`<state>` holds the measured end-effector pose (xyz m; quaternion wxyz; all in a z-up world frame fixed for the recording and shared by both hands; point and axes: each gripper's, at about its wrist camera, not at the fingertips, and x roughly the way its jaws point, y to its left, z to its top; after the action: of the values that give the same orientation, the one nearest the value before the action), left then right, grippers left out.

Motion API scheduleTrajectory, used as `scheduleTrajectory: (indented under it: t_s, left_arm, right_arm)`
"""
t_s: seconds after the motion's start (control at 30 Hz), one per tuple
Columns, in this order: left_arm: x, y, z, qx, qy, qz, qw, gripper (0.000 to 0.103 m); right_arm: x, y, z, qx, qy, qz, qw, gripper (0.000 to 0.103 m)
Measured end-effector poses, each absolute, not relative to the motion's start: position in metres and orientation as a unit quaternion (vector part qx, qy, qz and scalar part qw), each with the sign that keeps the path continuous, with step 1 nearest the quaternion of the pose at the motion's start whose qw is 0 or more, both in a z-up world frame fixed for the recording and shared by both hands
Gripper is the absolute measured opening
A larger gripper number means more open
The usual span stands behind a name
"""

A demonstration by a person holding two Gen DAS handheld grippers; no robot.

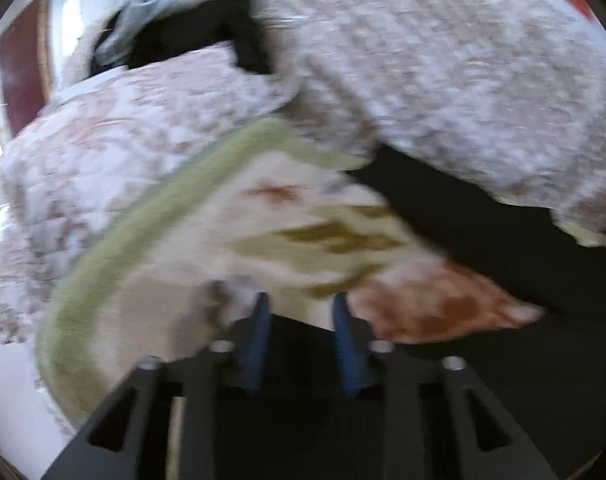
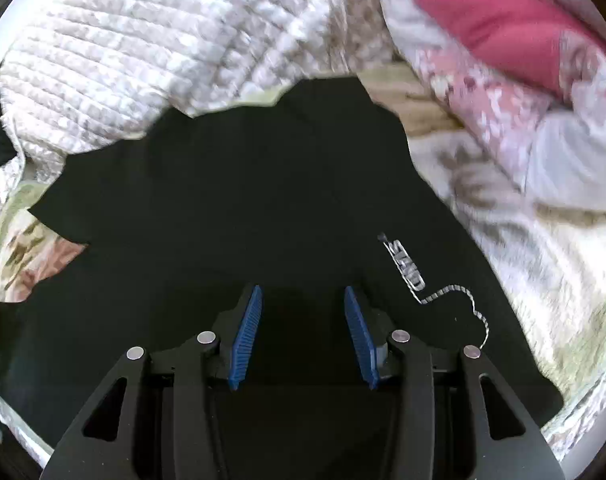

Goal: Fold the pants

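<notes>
Mostly blurred, the left hand-held gripper (image 1: 301,300) and right hand-held gripper (image 2: 301,292) gape over black pants (image 2: 243,200), empty.

The left gripper (image 1: 301,300) appears blurred in its wrist view. Its two blue pads (image 1: 259,340) stand parallel with a clear gap between them, and nothing is pinched in that gap. The black linkage bars spread out behind the jaws toward the lower edge.

The right gripper (image 2: 301,294) is seen sharply. Its ribbed blue pads (image 2: 245,340) are spread apart, slightly wider at the tips than at the base. The gap between the jaws holds nothing, and the black frame with silver pivot pins sits behind them.
</notes>
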<state>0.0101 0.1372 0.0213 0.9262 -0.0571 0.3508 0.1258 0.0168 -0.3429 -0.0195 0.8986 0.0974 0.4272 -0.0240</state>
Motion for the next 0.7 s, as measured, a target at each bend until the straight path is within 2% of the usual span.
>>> scheduleTrajectory:
  t_s: [0.23,0.47,0.7]
  left_arm:
    - [-0.002,0.044,0.015,-0.031,0.389,-0.023,0.92,0.041]
    - [-0.006,-0.011,-0.01,0.012,0.418,-0.075,0.905,0.041]
    - [-0.004,-0.019,-0.016,0.024,0.426,-0.068,0.902,0.041]
  right_arm:
    - [-0.003,-0.302,-0.002,0.04,0.363,0.047,0.93,0.045]
    - [0.008,-0.272,-0.031,0.0,0.42,0.084,0.904,0.048]
    - [0.003,-0.271,-0.027,0.009,0.404,0.091,0.91,0.048]
